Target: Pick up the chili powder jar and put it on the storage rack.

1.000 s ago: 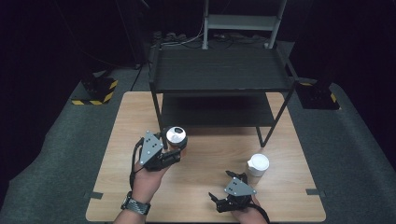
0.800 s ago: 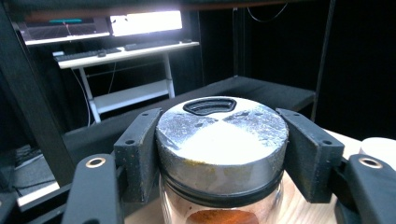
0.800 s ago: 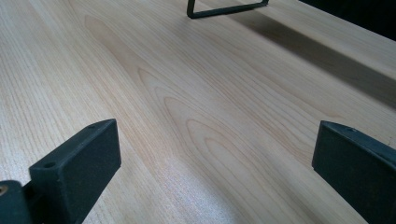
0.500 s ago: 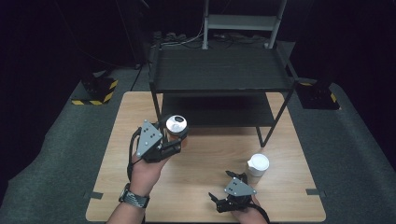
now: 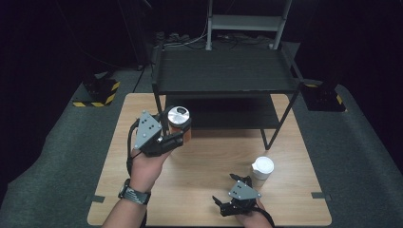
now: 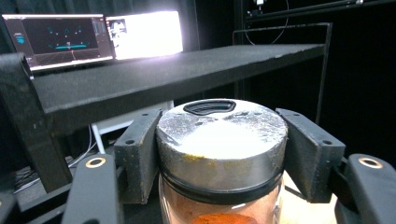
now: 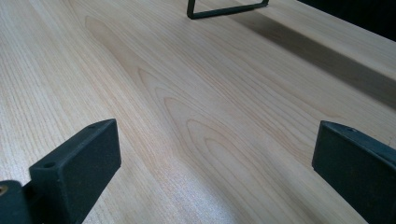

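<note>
1. Your left forearm enters from the bottom left of the high view and goes up toward the middle left of the frame; there is a dark watch on the wrist.
2. Your left hand [image 5: 145, 164] holds the left gripper [image 5: 177, 135] raised, with its grey plate facing the camera.
3. In the left gripper view the two black jaws stand at both sides of the frame's centre and press on something between them.
4. Your right hand [image 5: 249, 216] is low at the bottom centre-right of the high view.
5. The right gripper [image 5: 233, 183] points to the upper left; its jaws stand wide apart, with nothing between them.
</note>
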Demonstrator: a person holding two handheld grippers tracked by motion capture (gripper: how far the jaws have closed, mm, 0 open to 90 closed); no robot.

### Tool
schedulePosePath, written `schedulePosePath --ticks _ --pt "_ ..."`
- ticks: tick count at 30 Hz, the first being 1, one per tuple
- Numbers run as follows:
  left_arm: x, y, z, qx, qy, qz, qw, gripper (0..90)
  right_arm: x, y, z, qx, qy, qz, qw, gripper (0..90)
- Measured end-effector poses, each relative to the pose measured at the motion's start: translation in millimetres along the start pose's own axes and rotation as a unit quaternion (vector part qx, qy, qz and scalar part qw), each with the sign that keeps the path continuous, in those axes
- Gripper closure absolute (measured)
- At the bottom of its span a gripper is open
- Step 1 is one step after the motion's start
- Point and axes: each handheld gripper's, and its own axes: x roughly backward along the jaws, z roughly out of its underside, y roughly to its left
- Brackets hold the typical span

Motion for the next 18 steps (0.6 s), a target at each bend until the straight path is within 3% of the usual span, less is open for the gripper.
schedulePosePath --ticks 18 --pt "-11.1 8.1 -37.2 0.007 -0.028 -0.007 0.9996 34.7 0.1 -1.0 0.1 -0.003 0.000 -0.002 1.0000 0.3"
